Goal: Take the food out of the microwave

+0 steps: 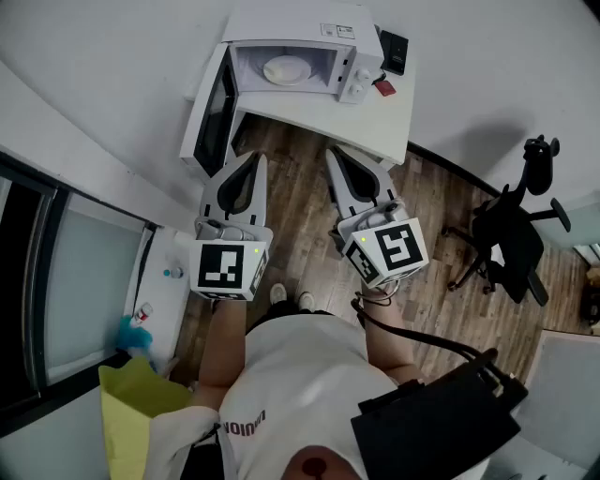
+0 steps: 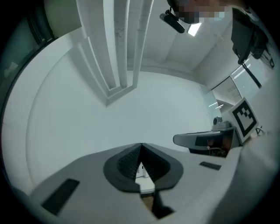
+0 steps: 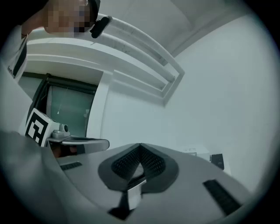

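The plate of food (image 1: 287,68) sits inside the microwave (image 1: 300,23) on the white desk (image 1: 384,117), with the door (image 1: 214,117) swung open at left. It lies straight ahead, well apart from my left tool (image 1: 254,159) and right tool (image 1: 334,153). Both are closed on nothing, about equally near; the right has the clearer path, I judge.

readable text: none | shirt print (image 1: 244,427): blurred | label (image 1: 337,30) on microwave (image 1: 277,23): too small
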{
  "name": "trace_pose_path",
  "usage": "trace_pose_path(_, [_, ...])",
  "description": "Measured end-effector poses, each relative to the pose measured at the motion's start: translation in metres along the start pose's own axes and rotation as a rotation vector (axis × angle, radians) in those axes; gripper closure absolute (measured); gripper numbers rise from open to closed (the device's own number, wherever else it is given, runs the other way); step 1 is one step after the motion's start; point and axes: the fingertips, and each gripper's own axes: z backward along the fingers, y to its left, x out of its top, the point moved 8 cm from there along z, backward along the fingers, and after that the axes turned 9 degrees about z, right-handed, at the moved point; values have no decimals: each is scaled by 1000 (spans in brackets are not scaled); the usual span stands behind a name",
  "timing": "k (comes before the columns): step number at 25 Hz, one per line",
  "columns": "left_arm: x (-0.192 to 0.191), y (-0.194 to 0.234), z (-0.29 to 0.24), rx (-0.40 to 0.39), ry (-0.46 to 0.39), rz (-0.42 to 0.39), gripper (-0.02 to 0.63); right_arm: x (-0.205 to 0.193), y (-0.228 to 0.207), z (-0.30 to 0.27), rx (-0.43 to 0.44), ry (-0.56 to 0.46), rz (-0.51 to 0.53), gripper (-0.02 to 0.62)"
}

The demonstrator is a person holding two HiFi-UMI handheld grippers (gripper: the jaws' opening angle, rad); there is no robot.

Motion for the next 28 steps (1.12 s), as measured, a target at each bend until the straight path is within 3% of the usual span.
trace_pose_path(13, [-3, 18, 2, -22, 17, 8, 594, -2, 11, -17, -14, 15, -7, 575])
trace_pose_path(23, [-27, 34, -5, -54, 52, 65, 594, -26, 10, -27, -108, 45, -150, 574])
trace_pose_path(28, [-37, 34, -25, -92, 47, 80, 594, -38, -6, -41, -108, 73, -155, 574])
